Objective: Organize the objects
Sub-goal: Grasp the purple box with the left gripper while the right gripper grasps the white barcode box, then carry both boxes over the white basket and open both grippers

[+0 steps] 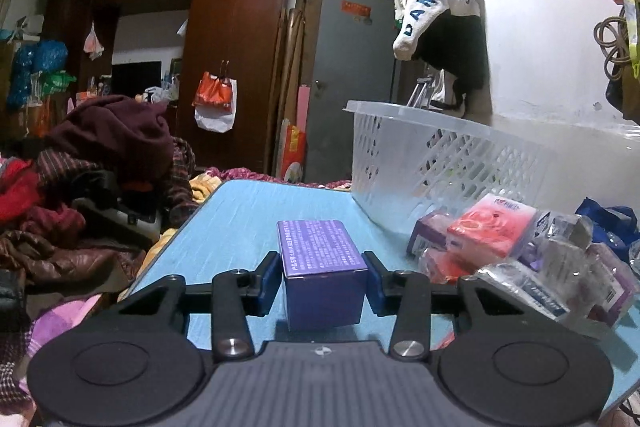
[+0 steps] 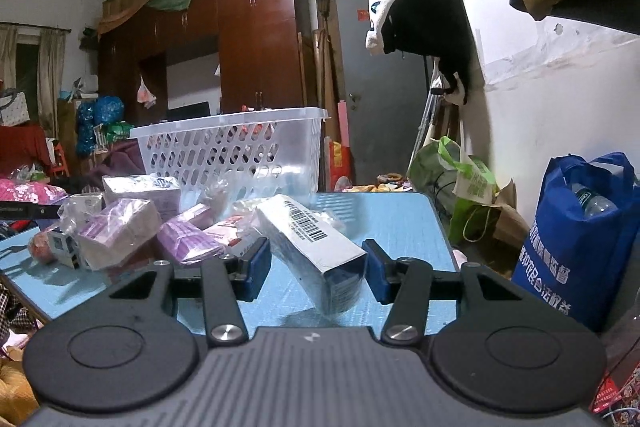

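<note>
In the left wrist view my left gripper is shut on a purple box, both blue pads touching its sides, held just above the blue table. In the right wrist view my right gripper holds a white box with a barcode, wrapped in clear plastic and tilted, between its blue pads. A white plastic basket stands at the table's far right; it also shows in the right wrist view. A pile of pink, purple and white packets lies in front of it.
The packet pile shows left of my right gripper. Heaped clothes lie left of the table. A blue shopping bag and a green bag stand on the floor at the right. A wall is close on the right.
</note>
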Demonstrator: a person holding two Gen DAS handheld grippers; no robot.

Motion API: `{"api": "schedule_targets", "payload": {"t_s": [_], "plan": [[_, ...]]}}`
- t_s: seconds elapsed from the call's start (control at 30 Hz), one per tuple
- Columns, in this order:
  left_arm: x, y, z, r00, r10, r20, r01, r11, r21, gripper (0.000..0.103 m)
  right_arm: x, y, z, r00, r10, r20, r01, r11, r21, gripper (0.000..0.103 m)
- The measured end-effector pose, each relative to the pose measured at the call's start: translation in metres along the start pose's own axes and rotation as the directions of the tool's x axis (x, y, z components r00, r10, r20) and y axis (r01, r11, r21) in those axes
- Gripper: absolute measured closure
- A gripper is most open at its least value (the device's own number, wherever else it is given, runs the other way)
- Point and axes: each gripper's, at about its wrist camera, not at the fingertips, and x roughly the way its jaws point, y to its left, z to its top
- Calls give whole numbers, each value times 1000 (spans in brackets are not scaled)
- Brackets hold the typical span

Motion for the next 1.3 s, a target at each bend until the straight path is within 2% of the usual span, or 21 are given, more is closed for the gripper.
{"api": "schedule_targets", "payload": {"t_s": [0.2,0.37,0.53,0.63,0.7,0.77,0.9,1.0,1.03,1.07,1.1,1.13,1.17,1.3], "plan": [[-15,-1,4,997,-33,71,32,999,9,56,-4,-1,2,1000,0,20,0,1000,13,49],[-21,-2,14,989,-88,115,90,996,-12,57,-7,0,12,999,14,44,-14,1000,18,49],[-13,-19,65,968,-186,170,192,981,-21,57,11,20,63,992,91,91,-88,996,-33,50],[10,-42,112,954,-243,173,248,969,-5,57,47,42,106,988,118,104,-106,987,-117,50],[33,-62,138,957,-248,149,249,968,14,57,84,56,134,991,108,78,-95,983,-154,50],[64,-80,157,968,-232,91,231,973,24,57,117,66,151,993,117,31,-110,980,-168,51],[116,-96,163,984,-180,2,180,984,13,57,166,91,159,997,60,-46,-70,967,-244,51],[137,-94,161,982,-183,-37,182,983,-17,55,180,94,157,997,54,-61,-67,968,-244,49],[141,-91,159,980,-194,-47,193,981,-26,53,181,93,156,996,55,-65,-69,971,-230,43],[144,-88,157,979,-194,-64,192,981,-33,36,181,91,156,995,55,-82,-71,975,-211,27],[144,-85,156,981,-183,-66,181,983,-40,19,178,88,155,995,43,-90,-59,981,-184,17],[138,-83,153,983,-178,-49,177,984,-33,16,167,85,153,997,35,-71,-45,988,-151,4],[130,-81,150,982,-188,-34,188,982,-17,16,155,82,152,998,41,-52,-47,992,-120,0],[70,-59,120,960,-278,26,277,960,30,11,87,65,119,992,123,-33,-125,991,-48,0]]}}
